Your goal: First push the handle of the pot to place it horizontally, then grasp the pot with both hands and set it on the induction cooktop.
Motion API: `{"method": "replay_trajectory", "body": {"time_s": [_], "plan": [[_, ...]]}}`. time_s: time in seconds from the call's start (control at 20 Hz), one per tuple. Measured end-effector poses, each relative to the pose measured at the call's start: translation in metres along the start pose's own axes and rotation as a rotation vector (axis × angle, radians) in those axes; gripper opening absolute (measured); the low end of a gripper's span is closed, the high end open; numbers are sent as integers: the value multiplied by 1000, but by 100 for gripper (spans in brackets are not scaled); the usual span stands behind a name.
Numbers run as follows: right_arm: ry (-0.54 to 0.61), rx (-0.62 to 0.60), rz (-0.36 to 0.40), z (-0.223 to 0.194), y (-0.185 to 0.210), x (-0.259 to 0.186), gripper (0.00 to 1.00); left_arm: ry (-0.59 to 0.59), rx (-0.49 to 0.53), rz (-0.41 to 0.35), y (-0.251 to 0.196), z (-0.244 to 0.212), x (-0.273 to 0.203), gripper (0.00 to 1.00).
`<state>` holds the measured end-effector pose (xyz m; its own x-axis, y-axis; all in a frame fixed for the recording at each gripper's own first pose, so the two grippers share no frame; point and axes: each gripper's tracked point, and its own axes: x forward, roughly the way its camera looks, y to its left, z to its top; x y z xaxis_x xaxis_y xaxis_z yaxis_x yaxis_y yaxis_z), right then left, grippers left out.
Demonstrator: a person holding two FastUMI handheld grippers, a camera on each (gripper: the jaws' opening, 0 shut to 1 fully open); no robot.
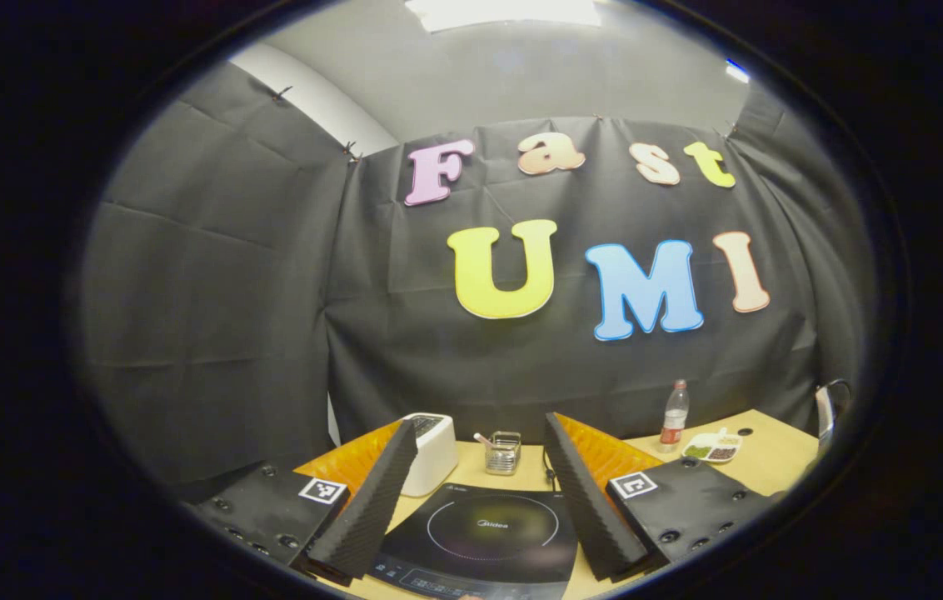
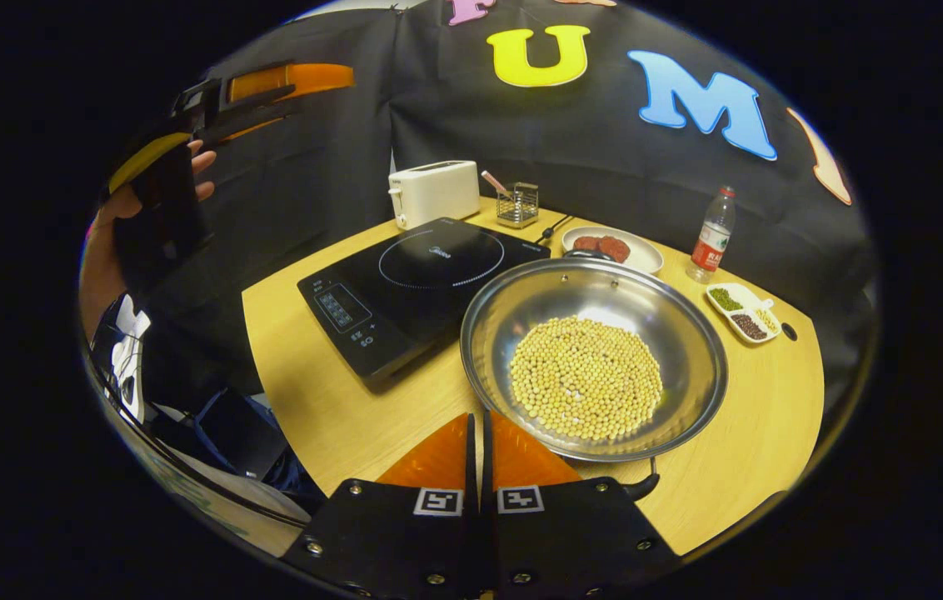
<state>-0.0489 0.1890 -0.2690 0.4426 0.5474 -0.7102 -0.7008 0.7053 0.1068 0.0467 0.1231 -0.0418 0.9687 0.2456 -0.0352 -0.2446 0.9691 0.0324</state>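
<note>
A steel pot [image 2: 596,358] with soybeans covering its bottom stands on the wooden table, right of the black induction cooktop [image 2: 421,283]. Its black handle [image 2: 642,486] points toward the table's near edge and is partly hidden behind my right finger. My right gripper [image 2: 478,418] is shut on nothing, its tips just before the pot's near rim, left of the handle. A hand holds my left gripper [image 2: 296,92] high above the table's left side. In the left gripper view, the left gripper [image 1: 481,425] is open over the cooktop [image 1: 488,533].
Behind the cooktop are a white toaster [image 2: 434,192] and a wire utensil holder [image 2: 517,204]. A plate of red food [image 2: 613,247], a bottle [image 2: 713,233] and a divided dish [image 2: 742,310] lie beyond and right of the pot.
</note>
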Motion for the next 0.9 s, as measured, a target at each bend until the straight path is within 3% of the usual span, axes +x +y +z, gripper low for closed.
{"method": "replay_trajectory", "body": {"time_s": [0.55, 0.9], "plan": [[115, 113, -70, -35, -27, 13, 1, 38, -24, -52, -17, -24, 26, 100], [144, 173, -169, -45, -56, 8, 1, 66, -51, -132, -42, -39, 60, 100]]}}
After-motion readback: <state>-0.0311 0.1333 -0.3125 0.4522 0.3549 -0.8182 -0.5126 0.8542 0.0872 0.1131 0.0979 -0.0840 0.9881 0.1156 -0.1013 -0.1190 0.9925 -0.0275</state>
